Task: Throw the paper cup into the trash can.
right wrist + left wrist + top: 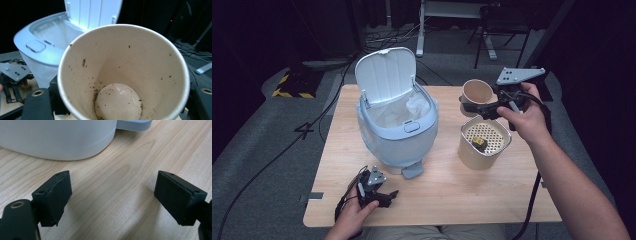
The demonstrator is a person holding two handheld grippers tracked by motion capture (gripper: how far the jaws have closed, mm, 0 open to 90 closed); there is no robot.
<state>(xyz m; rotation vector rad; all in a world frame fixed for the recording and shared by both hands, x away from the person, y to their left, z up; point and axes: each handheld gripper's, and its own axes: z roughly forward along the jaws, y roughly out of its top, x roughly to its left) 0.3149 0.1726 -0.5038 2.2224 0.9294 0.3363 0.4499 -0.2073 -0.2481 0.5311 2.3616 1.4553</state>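
Dark room, grey carpet floor (pixel 257 150) with cables running across it, a desk frame and chair legs at the back. Light wood worktop (pixel 452 190) in the middle of the high view.

Biggest item: pale blue pedal bin (pixel 397 130) on the left-centre of the worktop, lid (pixel 386 75) flipped up and standing open, white liner bag (pixel 404 111) inside, foot pedal (pixel 412 171) facing the person.

Right of the bin, well apart from it: tan round container (pixel 482 147) standing upright, with a perforated strainer insert (pixel 484 135) seated in its top and a small dark-and-yellow lump (pixel 480 143) lying on the insert.

Paper cup (pixel 477 92) held above the worktop just behind the container, tipped so its mouth faces the bin side. In the right gripper view the cup (pixel 122 75) is empty apart from dark specks stuck to the inner wall and bottom; the open bin sits beyond it.

Right gripper (pixel 477 107), in the person's right hand (pixel 524 120), has its fingers closed on the cup, one each side of the cup wall.

Left gripper (pixel 382 197), in the left hand (pixel 354 212), low at the near-left of the worktop, just in front of the bin. Its fingers (pixel 53 195) are spread wide, nothing between them, bare wood below, bin base near ahead.
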